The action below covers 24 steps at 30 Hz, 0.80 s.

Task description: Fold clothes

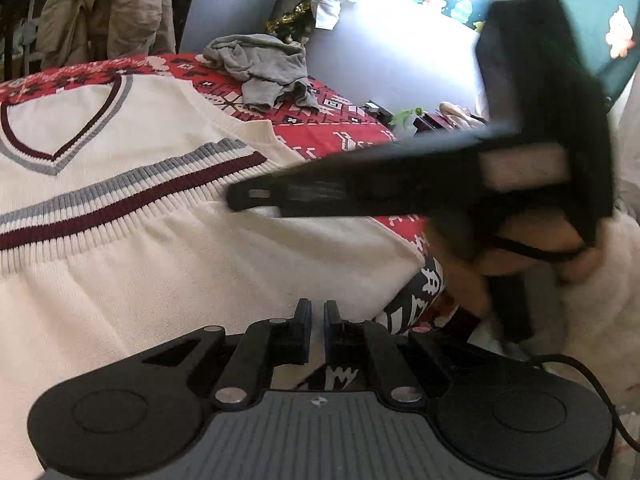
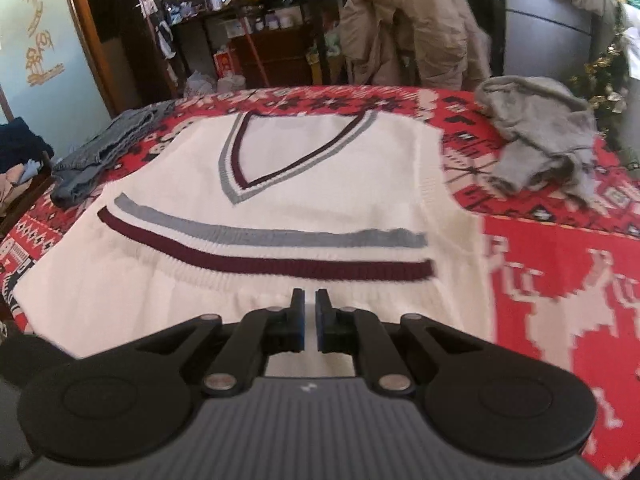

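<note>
Across the red patterned cloth (image 2: pixel 560 280) covering the counter lies the cream vest (image 2: pixel 280 160), spread flat with its V-neck at the far end and its hem folded up, so the grey and maroon stripes run across the middle. My left gripper (image 1: pixel 318 312) hangs over the vest's near edge and my right gripper (image 2: pixel 310 300) over its near part; the jaws of both are nearly closed with nothing between them. From the left wrist view, my right gripper reaches in from the right side, blurred, its tip over the vest's right edge and blocking part of the cloth behind it. One crumpled grey garment (image 2: pixel 540 140) sits on the cloth to the right of the vest, apart from it, and one folded blue-grey garment (image 2: pixel 100 152) lies to the left, near the counter's edge. Behind the counter, a beige jacket (image 2: pixel 408 28) is draped over a chair, with cluttered dark shelves (image 2: pixel 260 32) beside it. I count three garments on the counter and two grippers.
</note>
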Tool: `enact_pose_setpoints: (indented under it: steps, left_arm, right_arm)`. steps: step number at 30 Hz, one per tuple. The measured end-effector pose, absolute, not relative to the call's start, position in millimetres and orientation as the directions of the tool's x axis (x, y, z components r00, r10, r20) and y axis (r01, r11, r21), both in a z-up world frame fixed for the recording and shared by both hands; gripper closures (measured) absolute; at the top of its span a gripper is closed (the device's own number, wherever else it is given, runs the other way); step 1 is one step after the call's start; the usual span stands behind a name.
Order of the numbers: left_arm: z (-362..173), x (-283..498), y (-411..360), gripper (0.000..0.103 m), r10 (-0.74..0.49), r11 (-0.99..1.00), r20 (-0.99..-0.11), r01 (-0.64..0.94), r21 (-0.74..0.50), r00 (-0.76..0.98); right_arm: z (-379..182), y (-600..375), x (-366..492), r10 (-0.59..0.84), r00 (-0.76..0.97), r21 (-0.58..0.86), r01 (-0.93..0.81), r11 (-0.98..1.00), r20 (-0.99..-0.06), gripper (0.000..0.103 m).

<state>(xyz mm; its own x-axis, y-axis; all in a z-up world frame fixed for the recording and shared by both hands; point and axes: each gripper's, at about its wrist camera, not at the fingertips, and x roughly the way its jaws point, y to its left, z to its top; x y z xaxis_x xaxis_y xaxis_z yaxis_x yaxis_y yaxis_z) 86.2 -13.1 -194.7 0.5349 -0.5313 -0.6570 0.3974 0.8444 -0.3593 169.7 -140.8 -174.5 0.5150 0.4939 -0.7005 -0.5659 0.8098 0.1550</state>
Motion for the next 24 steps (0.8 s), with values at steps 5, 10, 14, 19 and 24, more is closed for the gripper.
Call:
enact_pose_setpoints:
  steps: [5,10,14,19,24]
  left_arm:
    - [-193.9,85.8,-14.7,0.098,-0.533,0.842,-0.658,0.408,-0.352,0.532]
    - [-193.9,85.6,-16.2,0.098,-0.530,0.844,-0.659,0.412,-0.344,0.534]
    - [-193.5,85.0,-17.4,0.098,-0.524,0.847,-0.663,0.413,-0.336,0.535]
    - [-193.4,84.3,-18.8,0.098,-0.517,0.851,-0.666,0.407,-0.332,0.538]
    - [-185.7,83.1,-10.5,0.098,-0.516,0.855,-0.645,0.377,-0.356,0.563]
  right_arm:
    - [-170.7,-190.6,149.6,0.429,0.545,0.144,-0.488,0.861,-0.720,0.097]
    - [-176.5,-209.4,134.0,0.398,0.535,0.124,-0.476,0.871,-0.745,0.095]
    - [-179.4,-191.5,152.5,0.413,0.551,0.118,-0.490,0.863,-0.725,0.095]
    - [-182.5,-162.1,189.3,0.424,0.562,0.125,-0.492,0.861,-0.710,0.095]
    - [-175.4,-166.6,183.5,0.449,0.559,0.169,-0.480,0.861,-0.696,0.095]
